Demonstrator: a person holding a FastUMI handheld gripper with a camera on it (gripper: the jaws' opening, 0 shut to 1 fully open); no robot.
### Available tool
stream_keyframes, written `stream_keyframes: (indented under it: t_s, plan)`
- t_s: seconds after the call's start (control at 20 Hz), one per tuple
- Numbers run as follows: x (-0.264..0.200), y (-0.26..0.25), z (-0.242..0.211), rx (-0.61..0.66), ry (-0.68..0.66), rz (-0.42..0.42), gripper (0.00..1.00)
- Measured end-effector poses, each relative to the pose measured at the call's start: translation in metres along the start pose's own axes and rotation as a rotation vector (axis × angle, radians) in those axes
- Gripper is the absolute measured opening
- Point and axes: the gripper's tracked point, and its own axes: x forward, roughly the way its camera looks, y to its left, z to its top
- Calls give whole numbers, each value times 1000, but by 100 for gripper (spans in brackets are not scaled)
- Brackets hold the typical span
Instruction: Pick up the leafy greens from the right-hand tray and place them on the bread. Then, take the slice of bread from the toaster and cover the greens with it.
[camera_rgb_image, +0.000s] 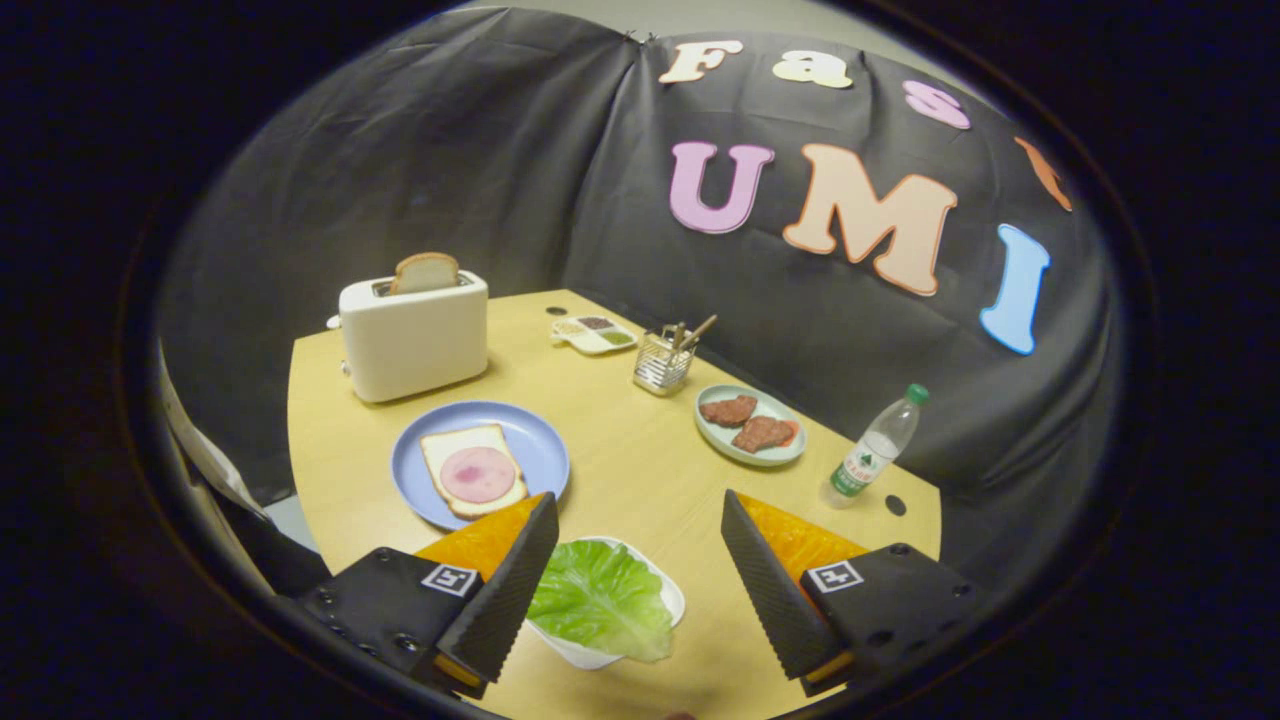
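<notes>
Gripper view: gripper (640, 510) with fingers spread wide, nothing pinched between them, held above the near part of a yellow wooden table (640, 470). Landmark taken as the blue plate (480, 462), which sits just beyond the left finger. On that plate lies a slice of bread (472, 470) topped with a round pink slice of ham (478, 474). Nearer than the blue plate, between the two fingers and closer to the left one, a white tray (600, 600) holds the leafy greens (598, 598), one flat green leaf; the left finger overlaps the tray's edge in the picture, contact cannot be told. Behind the blue plate, close to it, stands a white toaster (414, 335) with a second slice of bread (424, 272) sticking upright out of its slot. To the right of the blue plate and well apart from it, a pale green oval plate (750, 425) carries two brown pieces of meat (748, 422). Between that plate and the toaster, further back than the blue plate, a wire holder (662, 365) holds wooden utensils, and beyond it lies a small white divided dish (593, 333) with dark and green contents. Farthest right of the blue plate, past the oval plate, a clear water bottle (875, 447) with a green cap stands near the table's edge.
</notes>
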Motion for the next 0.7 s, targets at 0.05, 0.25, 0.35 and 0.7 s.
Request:
stream_keyframes:
  t_s: [0.05, 0.25, 0.35, 0.7]
  plan:
    - [4, 1, -4, -9, 14, 12, 100]
    - [15, 5, -21, -33, 56, 49, 100]
    - [22, 8, -31, -39, 79, 67, 100]
    - [51, 18, -80, -38, 195, 110, 100]
